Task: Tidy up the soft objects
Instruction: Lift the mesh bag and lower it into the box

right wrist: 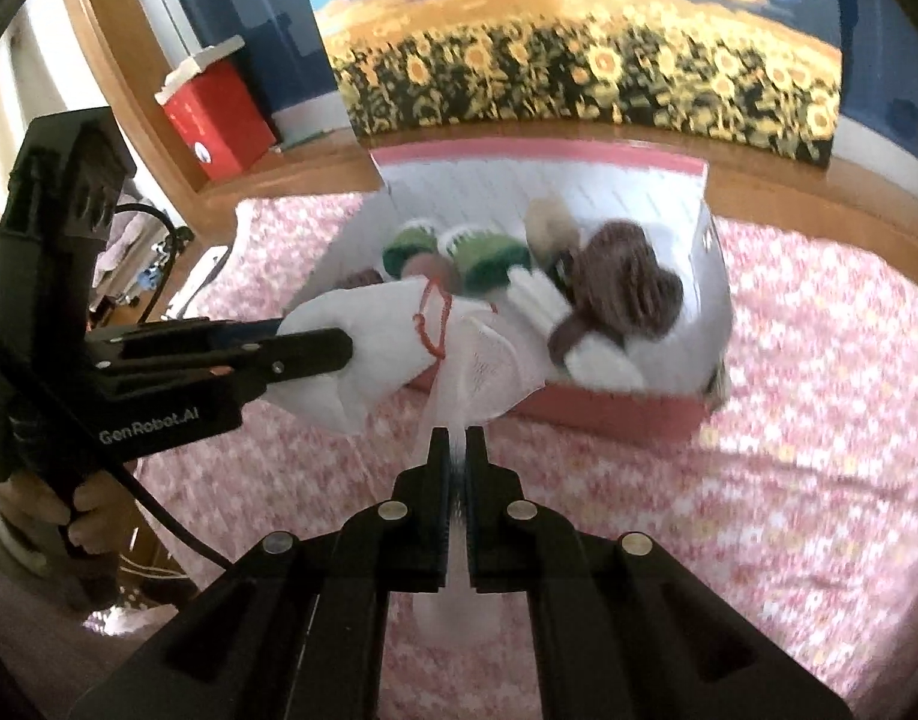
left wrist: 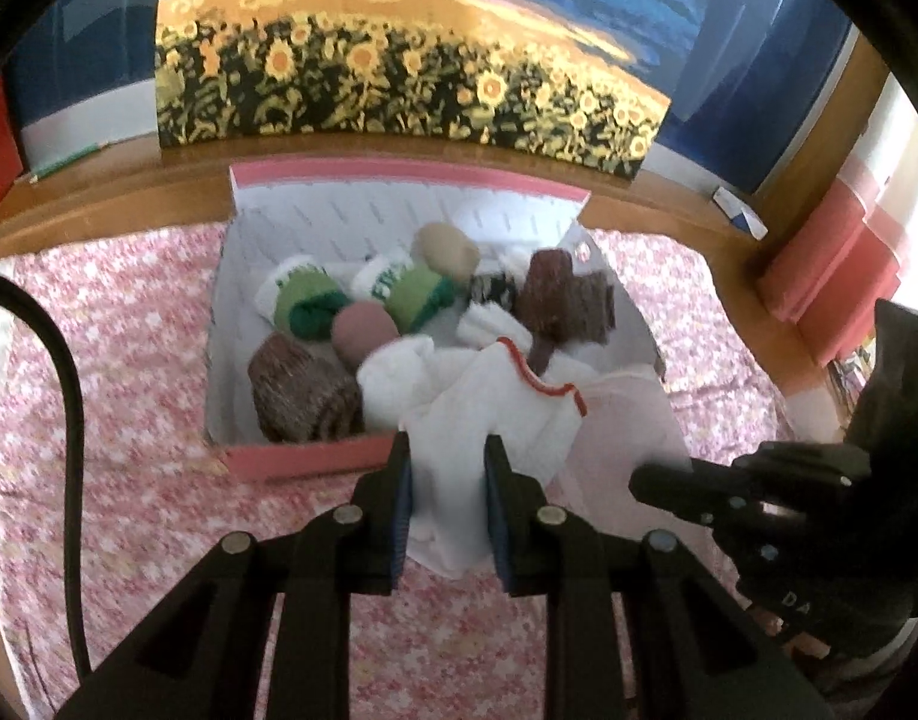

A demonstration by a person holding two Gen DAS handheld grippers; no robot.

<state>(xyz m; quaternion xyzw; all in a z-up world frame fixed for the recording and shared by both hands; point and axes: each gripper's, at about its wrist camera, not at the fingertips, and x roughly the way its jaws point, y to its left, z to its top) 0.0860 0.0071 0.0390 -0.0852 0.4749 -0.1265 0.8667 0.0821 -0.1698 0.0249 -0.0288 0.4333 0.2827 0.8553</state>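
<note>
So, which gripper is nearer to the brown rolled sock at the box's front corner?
Left. The left gripper, shut on the white sock, is just beside the brown rolled sock; the right gripper holds the pale mesh piece farther off.

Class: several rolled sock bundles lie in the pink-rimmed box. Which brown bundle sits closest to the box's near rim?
The speckled brown knit bundle in the box's near left corner; the other brown bundle lies further back on the right.

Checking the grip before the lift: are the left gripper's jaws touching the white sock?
Touching. The left wrist view shows the left gripper with both jaws pressed against the bunched white sock held between them.
</note>
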